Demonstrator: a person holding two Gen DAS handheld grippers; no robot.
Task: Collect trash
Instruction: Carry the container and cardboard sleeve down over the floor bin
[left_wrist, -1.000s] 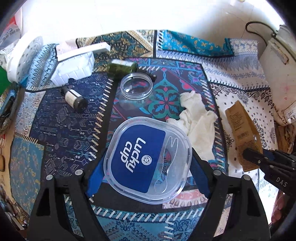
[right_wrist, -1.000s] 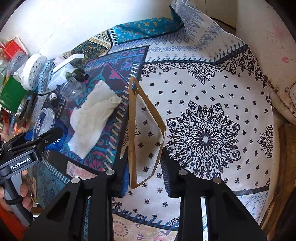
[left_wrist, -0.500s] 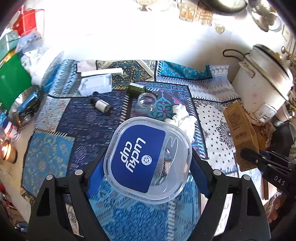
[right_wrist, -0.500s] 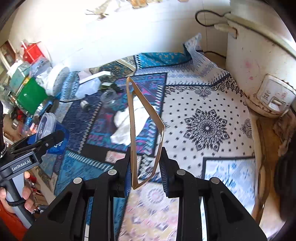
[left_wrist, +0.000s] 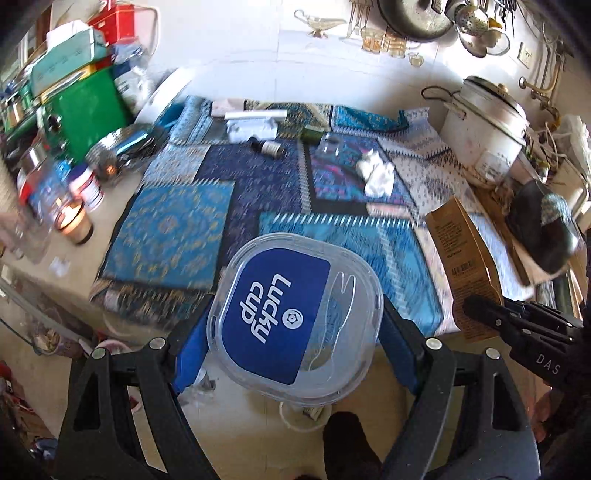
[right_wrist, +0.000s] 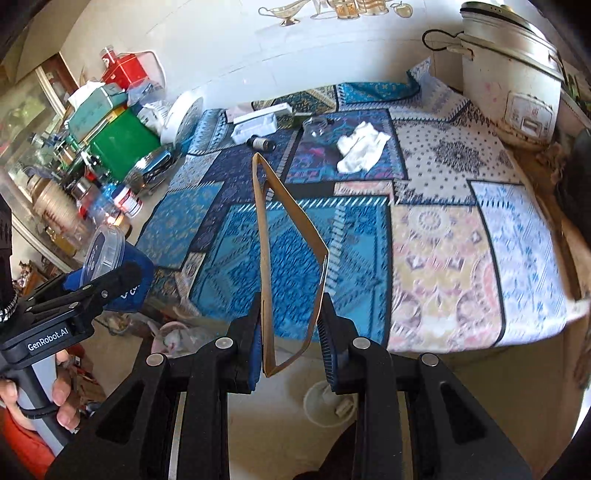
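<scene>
Your left claw grips the cup, a clear lid with a blue label on top, and the blue pads press its two sides. Your right claw is closed on the box, an open brown cardboard sleeve. It is held at its lower end, and it already looks squeezed out of shape. Both pieces hang in the air past the near edge of the table, over the floor.

To do this step well, keep both grips steady and carry the two pieces level toward the bin; I cannot tell where the bin is. Do not press the box harder, because I think it can fold and slip. The cup lid is smooth, so it may turn between the pads if you swing fast.

Below the claws a round white thing stands on the floor, so pass over it with care. Farther on the table lie the tissue, a clear jar, a small bottle and a white tray; the tissue probably remains to collect. At the far right stands the cooker, and at the left a burning candle stands among the clutter; keep the cardboard away from it.
</scene>
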